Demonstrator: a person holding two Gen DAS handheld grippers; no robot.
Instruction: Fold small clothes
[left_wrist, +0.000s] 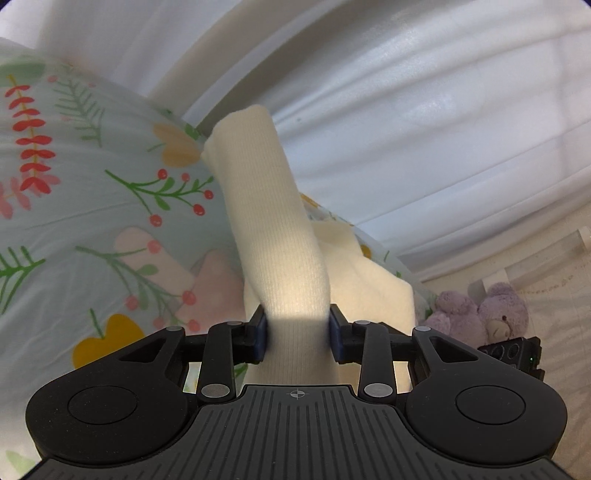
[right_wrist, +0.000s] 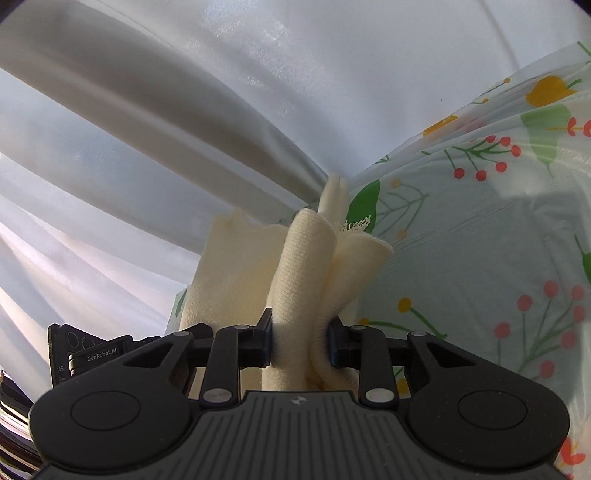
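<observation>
A cream knitted garment is lifted off the floral bedsheet. My left gripper is shut on a rolled sleeve-like part of it, which rises between the blue pads and stands up ahead. More of the cream cloth hangs to the right. In the right wrist view my right gripper is shut on a bunched fold of the same garment, with a frayed edge showing at the top. The other gripper's body shows at the lower left.
White curtains hang behind the bed in both views. A purple plush bear lies at the right beyond the bed edge, on a pale floor. The floral sheet spreads to the right in the right wrist view.
</observation>
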